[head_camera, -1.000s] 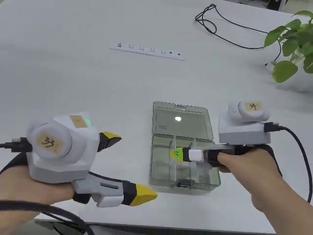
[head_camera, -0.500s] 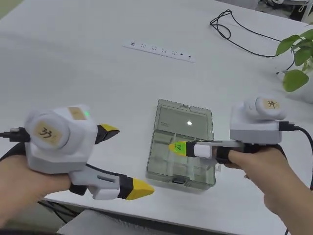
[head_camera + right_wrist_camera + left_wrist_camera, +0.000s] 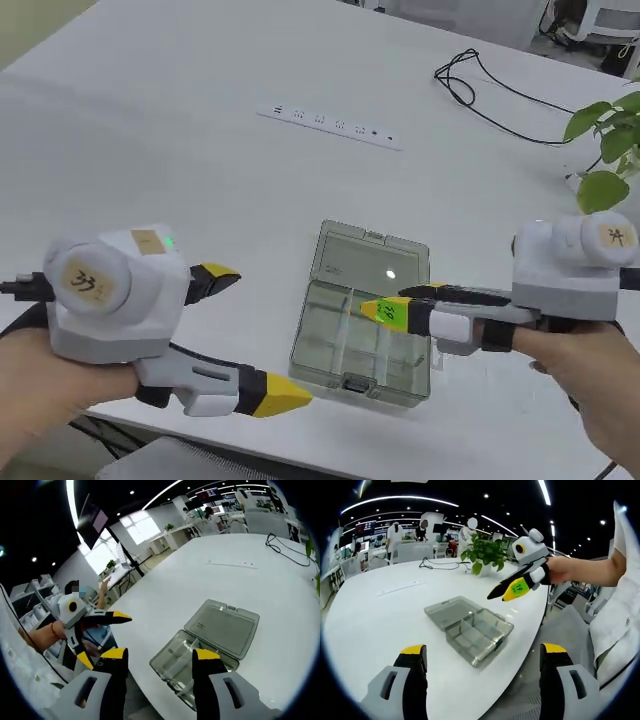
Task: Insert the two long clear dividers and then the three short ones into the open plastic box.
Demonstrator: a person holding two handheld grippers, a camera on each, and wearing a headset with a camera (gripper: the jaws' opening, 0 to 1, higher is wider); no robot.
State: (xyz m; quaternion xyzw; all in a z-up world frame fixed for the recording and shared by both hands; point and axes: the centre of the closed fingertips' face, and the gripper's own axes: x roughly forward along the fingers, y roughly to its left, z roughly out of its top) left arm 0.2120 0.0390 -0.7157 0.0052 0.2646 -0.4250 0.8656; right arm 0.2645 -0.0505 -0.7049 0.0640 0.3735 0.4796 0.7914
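Open plastic box (image 3: 372, 258) mid-bench, long axis 12-to-6, dividers (image 3: 347, 322) standing inside; right gripper (image 3: 392, 302), jaws parted and empty, hovers at its 3 o'clock edge, nearer than left gripper (image 3: 258, 333), likewise spread empty, at 9 o'clock.

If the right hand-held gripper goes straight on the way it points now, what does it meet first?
Probably the open plastic box, its tray lying between the jaws; depth is unclear.

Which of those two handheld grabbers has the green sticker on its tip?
The right gripper, its tip over the open box in the head view. The left gripper, beside the box, has plain yellow tips spread wide.
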